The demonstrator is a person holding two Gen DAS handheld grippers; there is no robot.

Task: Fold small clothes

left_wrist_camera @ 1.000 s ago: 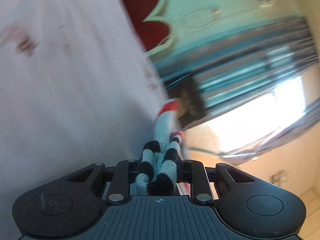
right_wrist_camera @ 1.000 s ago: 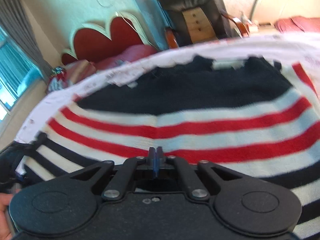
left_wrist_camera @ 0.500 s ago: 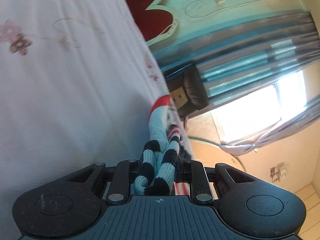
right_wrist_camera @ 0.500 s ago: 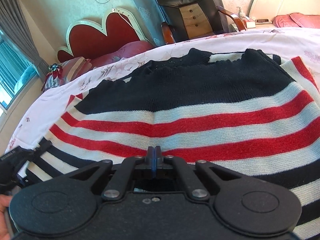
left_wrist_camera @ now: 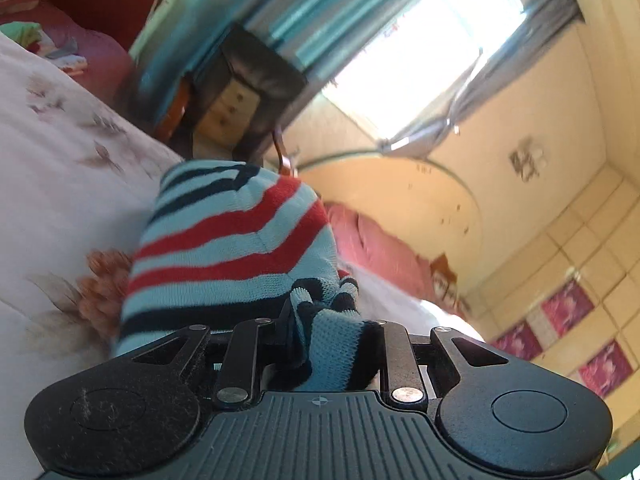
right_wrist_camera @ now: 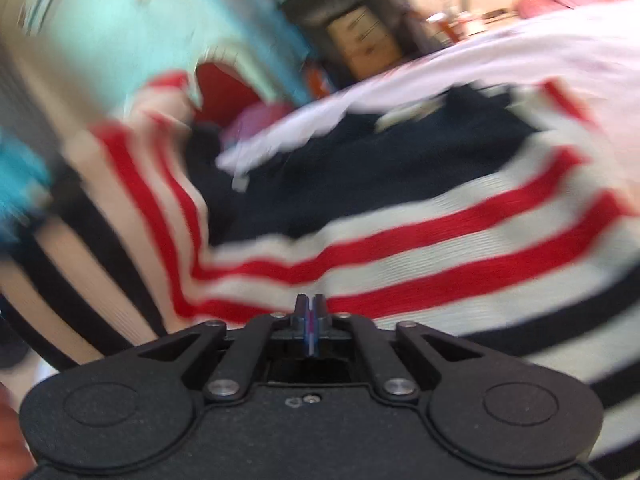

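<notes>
Striped knit sweater (right_wrist_camera: 460,240) on the bed (left_wrist_camera: 60,184): soft, limp, light, stretchy, so best taken at hem or cuff; left tool (left_wrist_camera: 326,344) clamps a bunched striped edge, lifted toward 12 o'clock; right tool (right_wrist_camera: 310,318), empty, has just been cracking open.

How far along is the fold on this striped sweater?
Done: the red, white and navy striped knit sweater is spread on the white floral bedsheet. In hand: the left hand-held gripper is shut on a bunched striped edge, lifting that side into a fold. The right hand-held gripper, its jaws just opening slightly, holds nothing. Left: laying the fold down and the remaining folds.
</notes>
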